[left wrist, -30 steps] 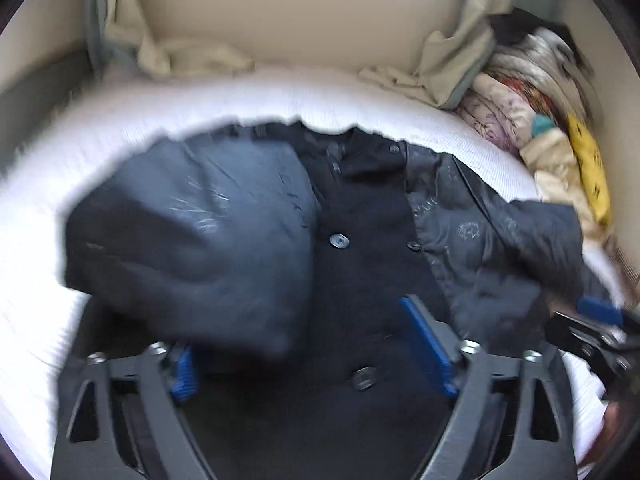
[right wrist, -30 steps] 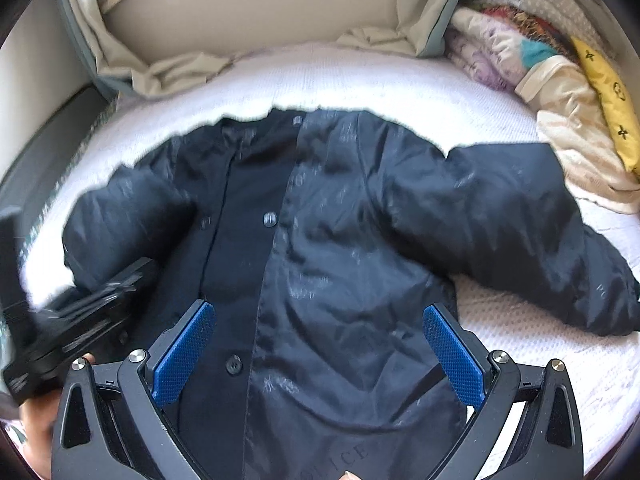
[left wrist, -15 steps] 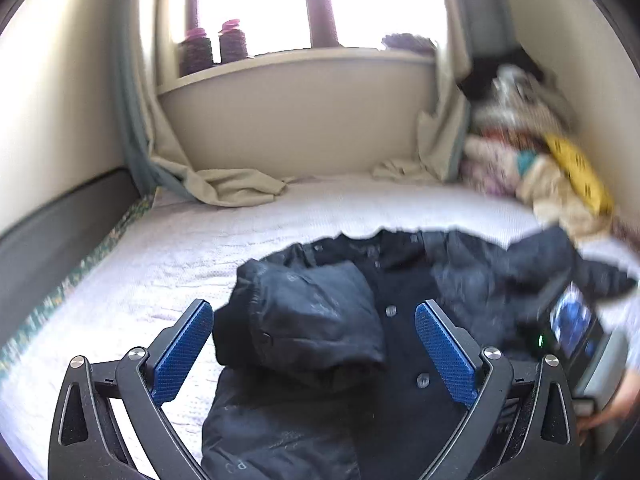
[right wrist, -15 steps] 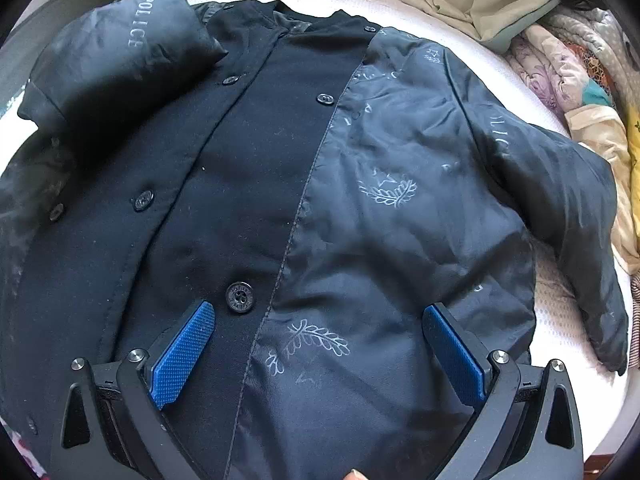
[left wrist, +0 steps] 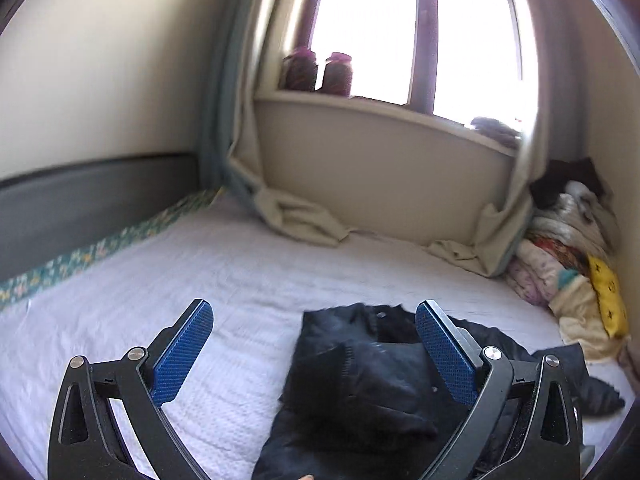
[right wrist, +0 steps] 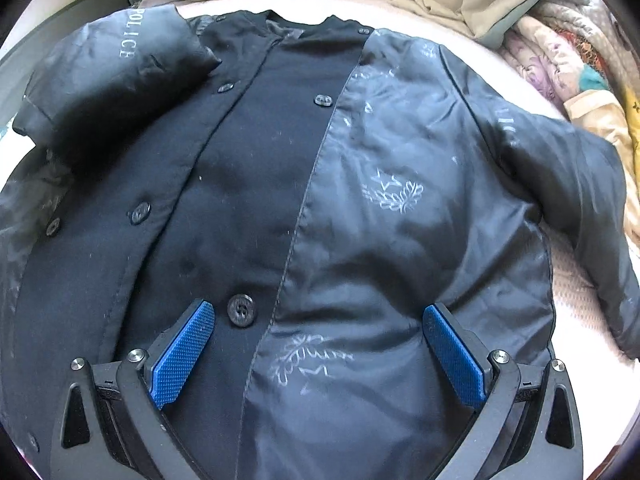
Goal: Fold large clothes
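Standing wide apart with nothing between its blue textured pads, the left gripper [left wrist: 314, 354] has just been opening and now points out over the bed rather than down at it. Below and toward four o'clock from it lies the dark navy padded jacket [left wrist: 372, 384], spread on the white quilted bedspread [left wrist: 168, 280], with one sleeve folded in across its chest.

The right gripper [right wrist: 318, 350] is also spread open, its blue pads hovering close over the jacket's lower front without clamping any fabric. A large black button [right wrist: 241, 310] sits just beside its left pad, at about one o'clock from it. In this view the jacket lies face up: a matte button placket runs down the middle, and the shiny panel at three o'clock carries pale leaf-wreath prints. The folded sleeve [right wrist: 116, 80], printed with "POLICE", rests over the chest at ten o'clock. The other sleeve [right wrist: 576, 208] stretches out toward three o'clock onto the bedspread.

Farther out, beige curtains [left wrist: 304, 220] pool on the mattress at twelve o'clock under a bright window [left wrist: 416, 32], and a heap of mixed patterned clothes [left wrist: 568, 264] sits at two o'clock.
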Demonstrator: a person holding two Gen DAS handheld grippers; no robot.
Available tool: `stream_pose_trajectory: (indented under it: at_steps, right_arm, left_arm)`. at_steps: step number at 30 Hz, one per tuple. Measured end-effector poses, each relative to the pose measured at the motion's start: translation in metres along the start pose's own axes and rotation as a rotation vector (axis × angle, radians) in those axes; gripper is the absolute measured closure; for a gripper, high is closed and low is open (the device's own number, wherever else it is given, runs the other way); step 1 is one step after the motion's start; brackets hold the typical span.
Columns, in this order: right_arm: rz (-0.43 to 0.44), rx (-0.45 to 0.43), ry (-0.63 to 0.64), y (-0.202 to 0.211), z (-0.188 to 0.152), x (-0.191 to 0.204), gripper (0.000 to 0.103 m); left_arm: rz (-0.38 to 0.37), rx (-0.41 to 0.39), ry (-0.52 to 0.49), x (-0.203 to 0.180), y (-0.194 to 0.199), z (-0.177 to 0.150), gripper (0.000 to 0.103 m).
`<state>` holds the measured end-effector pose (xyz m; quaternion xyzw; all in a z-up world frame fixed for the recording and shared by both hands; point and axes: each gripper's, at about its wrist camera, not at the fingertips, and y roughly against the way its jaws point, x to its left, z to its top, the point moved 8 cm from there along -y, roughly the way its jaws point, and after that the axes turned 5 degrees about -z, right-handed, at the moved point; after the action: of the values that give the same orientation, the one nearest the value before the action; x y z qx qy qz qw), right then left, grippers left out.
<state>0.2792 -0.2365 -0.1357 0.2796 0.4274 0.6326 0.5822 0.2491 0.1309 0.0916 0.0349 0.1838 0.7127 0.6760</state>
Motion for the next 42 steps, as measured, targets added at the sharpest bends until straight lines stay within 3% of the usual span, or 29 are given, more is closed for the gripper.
stream_pose_trajectory:
  at_steps: [3,6,13,19,20,22,23,24,25,26,30,33,36,39,42]
  right_arm:
    - [-0.062,-0.050,0.059,0.008,0.015,0.010,0.000]
    - [-0.130,-0.161,0.127,0.038,0.028,0.021,0.000]
    - [-0.040,-0.316,0.229,0.099,0.076,0.091,0.000]
    - [-0.097,-0.301,0.498,0.077,0.100,0.170,0.000]
    - [-0.131,-0.287,0.524,0.067,0.102,0.177,0.002]
    - [-0.214,-0.288,0.536,0.052,0.107,0.182,0.018]
    - [-0.230,-0.292,0.519,0.049,0.111,0.181,0.033]
    - [-0.223,-0.289,0.477,0.048,0.115,0.177,0.046]
    - [-0.192,-0.274,0.416,0.047,0.119,0.171,0.051]
    - [-0.153,-0.257,0.351,0.046,0.123,0.164,0.063]
    - [-0.024,-0.222,0.088,0.047,0.131,0.118,0.083]
    - [0.086,-0.181,-0.093,0.047,0.129,0.086,0.087]
    - [0.309,-0.057,-0.363,0.027,0.107,0.053,0.087]
    - [0.470,0.050,-0.574,0.006,0.079,0.034,0.087]
    - [0.589,0.139,-0.751,-0.017,0.050,0.016,0.079]
  left_arm:
    - [0.081,0.048,0.002,0.020,-0.011,0.000,0.000]
    - [0.157,0.074,-0.003,0.037,-0.017,0.003,0.000]
    - [0.166,0.092,0.046,0.054,-0.016,-0.001,0.000]
    - [0.161,0.100,0.083,0.062,-0.010,-0.001,0.000]
    - [0.158,0.100,0.081,0.061,-0.009,-0.001,0.000]
    - [0.157,0.100,0.059,0.058,-0.008,-0.002,0.000]
    - [0.161,0.099,0.047,0.056,-0.008,-0.002,0.000]
    - [0.164,0.098,0.035,0.054,-0.007,-0.003,0.000]
    - [0.164,0.099,0.031,0.053,-0.006,-0.004,0.000]
    - [0.161,0.104,0.032,0.053,-0.007,-0.004,0.000]
    - [0.153,0.118,0.049,0.054,-0.008,-0.007,0.000]
    - [0.148,0.122,0.057,0.053,-0.009,-0.009,0.000]
    - [0.147,0.127,0.045,0.049,-0.010,-0.012,0.001]
    - [0.145,0.140,0.031,0.045,-0.013,-0.018,0.000]
    - [0.142,0.156,0.016,0.041,-0.016,-0.024,0.000]
